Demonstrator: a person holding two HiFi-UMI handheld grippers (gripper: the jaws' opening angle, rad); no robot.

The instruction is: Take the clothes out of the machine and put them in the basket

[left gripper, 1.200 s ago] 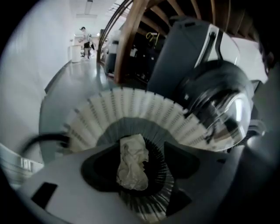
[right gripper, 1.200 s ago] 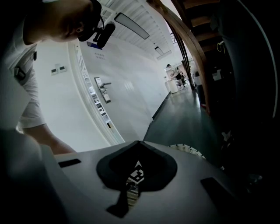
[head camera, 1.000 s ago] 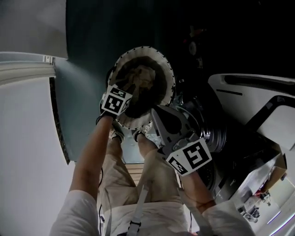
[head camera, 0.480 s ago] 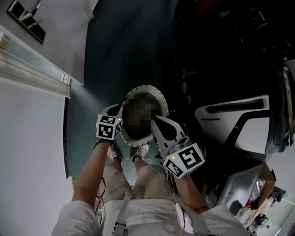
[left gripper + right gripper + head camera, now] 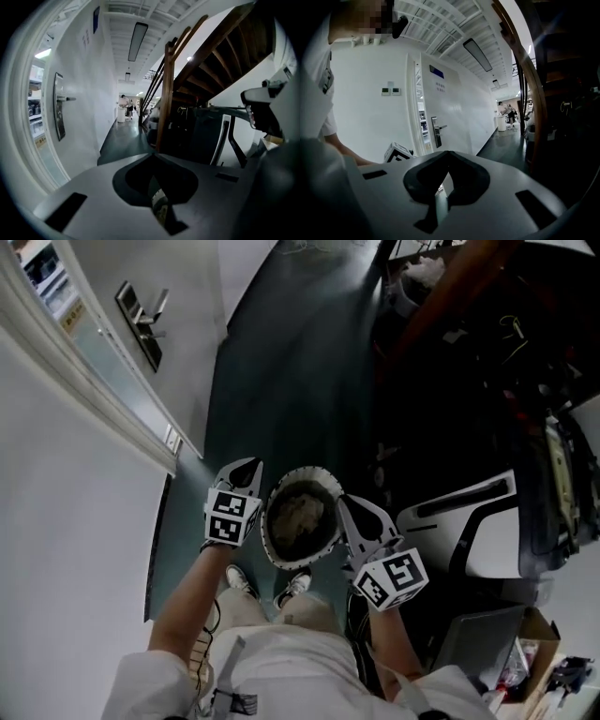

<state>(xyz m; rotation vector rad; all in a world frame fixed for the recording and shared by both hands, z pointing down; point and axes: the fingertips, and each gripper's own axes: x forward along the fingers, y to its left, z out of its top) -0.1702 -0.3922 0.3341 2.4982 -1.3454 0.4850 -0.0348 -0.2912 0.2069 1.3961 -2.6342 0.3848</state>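
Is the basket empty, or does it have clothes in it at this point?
Not empty. The head view shows crumpled pale clothes inside the round basket; how many pieces cannot be told.

Clothes (image 5: 300, 514) in basket (image 5: 271, 545): dim lump, single garments not tellable. Head view does not show where left gripper (image 5: 247, 471) and right gripper (image 5: 349, 510) meet basket rim. In each gripper view, thin pale strip (image 5: 159, 206) pinched in closed jaws; rest of basket hidden under gripper body. Machine (image 5: 497, 540) half lost in dark. Person's legs mostly hidden by torso. Cardboard box (image 5: 539, 626) cut by edge. People down corridor (image 5: 124, 101) too small.
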